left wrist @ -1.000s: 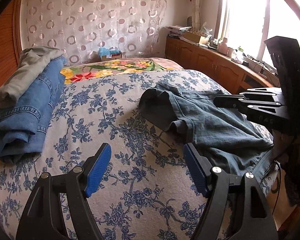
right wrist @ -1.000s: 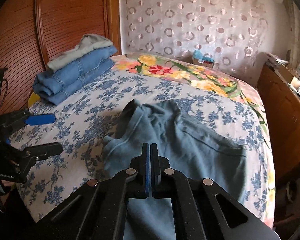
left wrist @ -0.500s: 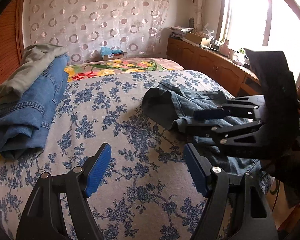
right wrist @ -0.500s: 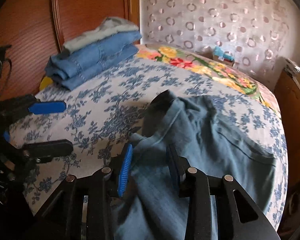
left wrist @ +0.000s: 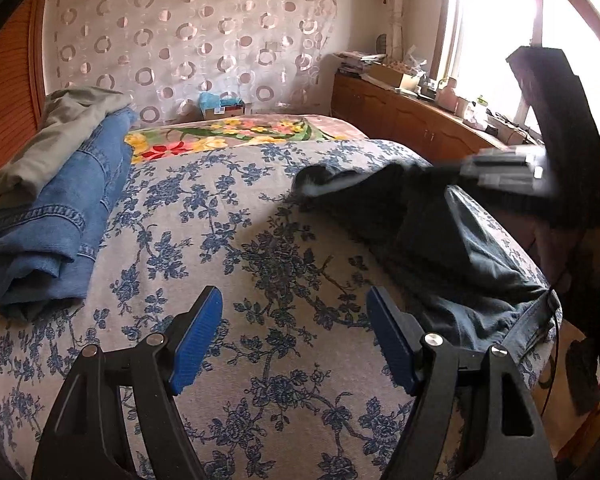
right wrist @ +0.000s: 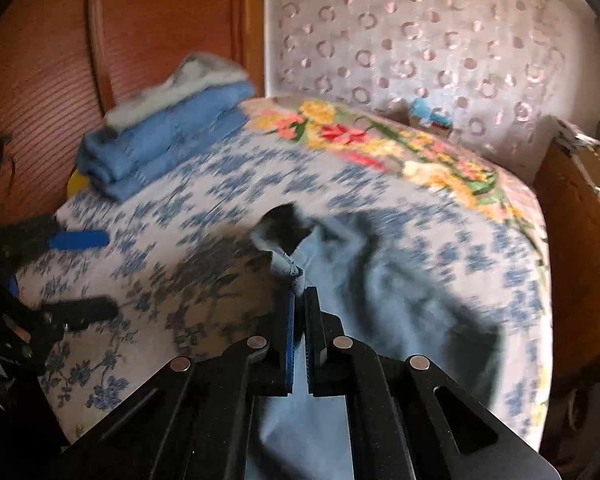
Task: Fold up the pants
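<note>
No brand or lettering is legible anywhere I look. My right gripper (right wrist: 299,300) has its blue pads pressed together, pinching a fold of the dark grey-blue pants (right wrist: 384,292), which spread ahead and to its right across the bed (right wrist: 204,216). My left gripper (left wrist: 294,336) stands spread wide with nothing between its pads, over bare blue-flowered bedspread; the pants (left wrist: 452,248) lie just to its right. A stack of folded jeans (left wrist: 52,216) sits far ahead to its left, against a wooden headboard (right wrist: 52,60). Beyond are a circle-patterned curtain (left wrist: 196,40), a cluttered wooden cabinet (left wrist: 412,120) and a bright window (left wrist: 496,32).
</note>
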Available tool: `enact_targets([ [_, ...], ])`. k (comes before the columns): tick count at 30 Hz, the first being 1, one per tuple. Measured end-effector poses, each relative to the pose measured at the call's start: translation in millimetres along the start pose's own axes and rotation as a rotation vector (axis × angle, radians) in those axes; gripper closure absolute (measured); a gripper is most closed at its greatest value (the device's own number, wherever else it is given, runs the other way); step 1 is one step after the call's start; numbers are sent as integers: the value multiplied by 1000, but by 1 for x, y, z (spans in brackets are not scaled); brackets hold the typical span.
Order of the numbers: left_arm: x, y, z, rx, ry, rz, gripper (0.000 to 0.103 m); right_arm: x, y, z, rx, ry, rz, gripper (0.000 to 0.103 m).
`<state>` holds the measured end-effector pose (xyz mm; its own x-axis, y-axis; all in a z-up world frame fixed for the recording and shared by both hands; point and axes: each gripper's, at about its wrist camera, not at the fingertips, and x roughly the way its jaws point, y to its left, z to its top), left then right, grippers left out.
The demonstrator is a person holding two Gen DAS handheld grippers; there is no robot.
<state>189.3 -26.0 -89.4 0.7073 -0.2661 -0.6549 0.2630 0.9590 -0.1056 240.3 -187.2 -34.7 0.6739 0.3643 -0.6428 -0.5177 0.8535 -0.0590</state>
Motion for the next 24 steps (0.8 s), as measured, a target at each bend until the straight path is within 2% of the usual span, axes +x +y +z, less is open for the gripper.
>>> enact_targets([
  [4,4,-5,2,9,8,-5,27,-8,-32,4,8,-8,-86,99],
  [9,10,-11,4,17,15,-13,27,9,-68,-7,82,46,-190,98],
  [10,11,-12,3,19,17,-14,27,10,-69,-8,94,47,-192,89],
  [11,12,-14,3,21,20,-14,27,10,-71,-11,105,44,-207,83],
  [12,13,-15,3,21,23,-14,27,9,-71,-14,113,37,-206,77],
  [18,19,-25,4,38,36,-25,27,-1,-55,-22,102,19,-113,77],
  [24,19,-33,2,49,43,-31,27,7,-36,-34,40,67,-26,77],
])
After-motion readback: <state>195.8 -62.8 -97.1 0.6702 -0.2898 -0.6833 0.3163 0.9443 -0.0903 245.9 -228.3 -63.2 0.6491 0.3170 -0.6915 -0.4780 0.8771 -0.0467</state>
